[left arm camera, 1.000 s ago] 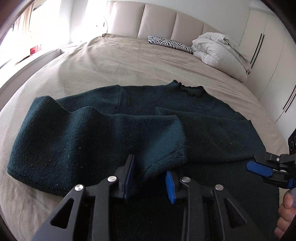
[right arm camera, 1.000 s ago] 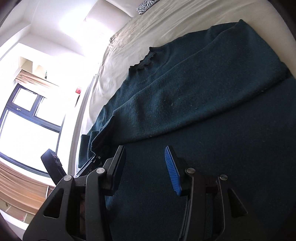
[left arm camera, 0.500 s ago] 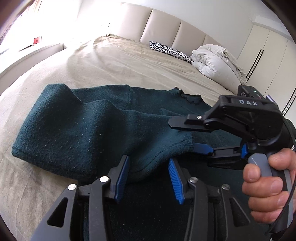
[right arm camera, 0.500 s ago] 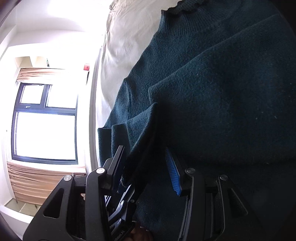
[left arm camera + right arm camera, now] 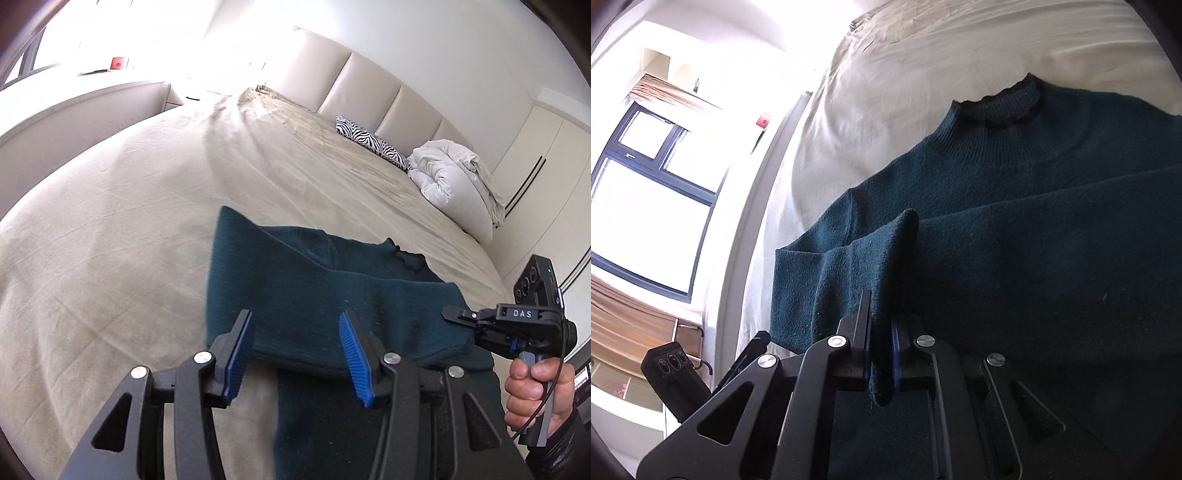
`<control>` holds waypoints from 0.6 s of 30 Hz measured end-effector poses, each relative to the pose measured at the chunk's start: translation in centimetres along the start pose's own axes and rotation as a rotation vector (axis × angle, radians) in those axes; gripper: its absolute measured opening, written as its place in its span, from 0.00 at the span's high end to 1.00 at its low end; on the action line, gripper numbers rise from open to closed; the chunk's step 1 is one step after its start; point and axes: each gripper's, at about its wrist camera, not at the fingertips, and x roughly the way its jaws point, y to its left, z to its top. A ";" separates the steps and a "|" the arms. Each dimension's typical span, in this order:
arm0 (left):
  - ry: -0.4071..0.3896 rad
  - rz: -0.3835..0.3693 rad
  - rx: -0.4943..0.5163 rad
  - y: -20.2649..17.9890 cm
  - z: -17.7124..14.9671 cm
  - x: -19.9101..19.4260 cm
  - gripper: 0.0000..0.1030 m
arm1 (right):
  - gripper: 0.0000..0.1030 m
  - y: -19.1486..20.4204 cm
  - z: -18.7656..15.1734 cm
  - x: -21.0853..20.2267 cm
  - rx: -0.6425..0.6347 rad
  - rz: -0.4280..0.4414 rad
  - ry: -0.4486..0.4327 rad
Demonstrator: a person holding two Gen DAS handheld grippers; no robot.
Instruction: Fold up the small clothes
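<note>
Your dark teal sweater (image 5: 325, 295) lies on the beige bed sheet (image 5: 129, 229), its sleeves folded in across the body and its ruffled collar (image 5: 1008, 107) pointing up the bed toward the padded headboard (image 5: 369, 85). Your right gripper (image 5: 881, 354) has its jaws pressed together on the cuff end of the sleeve (image 5: 886, 266), and the knit stands up in a ridge between the blue pads before dropping away to the rest of the garment. In the left wrist view you can see that same right gripper (image 5: 452, 317) at the right-hand edge of the folded sleeve, with your right hand (image 5: 535, 391) wrapped around its grey handle. Your left gripper (image 5: 295, 354) holds its fingers (image 5: 354, 362) wide apart with nothing between them; it hangs just above the near edge of the folded sweater, one pad over the sheet side and the other over the fabric. Farther up the bed, a zebra-print pillow (image 5: 369, 140) sits against the headboard, with a bundled white duvet (image 5: 458, 181) just beside it. A window (image 5: 646, 206) shows bright beyond the side of the bed in the right wrist view.
</note>
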 end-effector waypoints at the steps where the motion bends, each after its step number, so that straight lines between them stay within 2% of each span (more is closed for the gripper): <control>1: 0.001 0.004 -0.011 0.6 0.5 0.2 0.51 | 0.93 -0.8 0.3 -0.7 0.008 -0.009 -0.009; 5: 0.021 0.024 -0.038 2.2 2.5 1.4 0.51 | 0.94 -4.5 0.8 -3.5 0.030 -0.065 -0.027; 10: 0.063 0.041 -0.060 3.3 4.3 3.5 0.51 | 0.94 -8.0 1.1 -5.0 0.056 -0.123 -0.035; 18: 0.142 0.047 -0.039 2.1 4.8 7.2 0.51 | 0.94 -11.1 0.8 -6.9 0.077 -0.157 -0.048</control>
